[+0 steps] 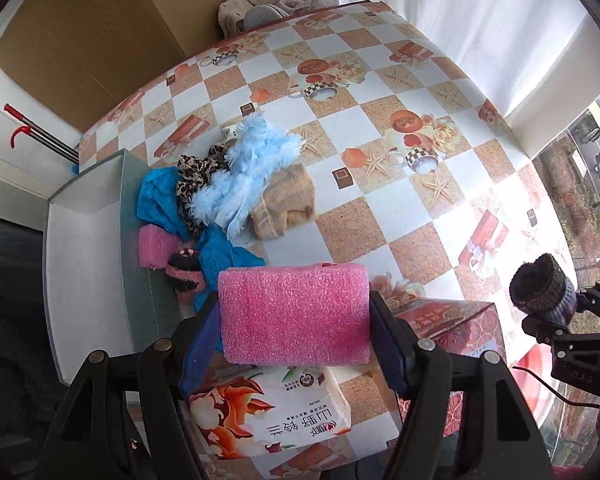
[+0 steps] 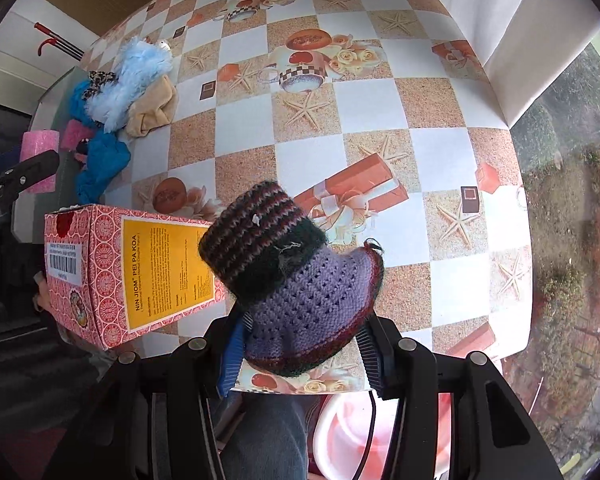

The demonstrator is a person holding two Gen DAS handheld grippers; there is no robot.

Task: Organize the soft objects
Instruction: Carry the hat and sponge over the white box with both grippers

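Observation:
My left gripper (image 1: 294, 320) is shut on a pink foam block (image 1: 294, 312) and holds it above a tissue pack (image 1: 268, 412) at the table's near edge. My right gripper (image 2: 300, 344) is shut on a knitted purple and dark striped hat (image 2: 288, 272), held above the table; it also shows in the left wrist view (image 1: 540, 290). A pile of soft things lies at the left: a blue feather boa (image 1: 244, 176), leopard-print cloth (image 1: 196, 176), blue cloth (image 1: 160, 200), a tan towel (image 1: 284, 208), a second pink foam block (image 1: 156, 246) and a pink and black plush (image 1: 184, 276).
A grey open box (image 1: 88, 256) stands at the table's left edge beside the pile. A red medicine carton (image 2: 128, 268) lies near the front edge. The checkered tablecloth (image 1: 380, 152) covers the table. A white curtain and a window are on the right.

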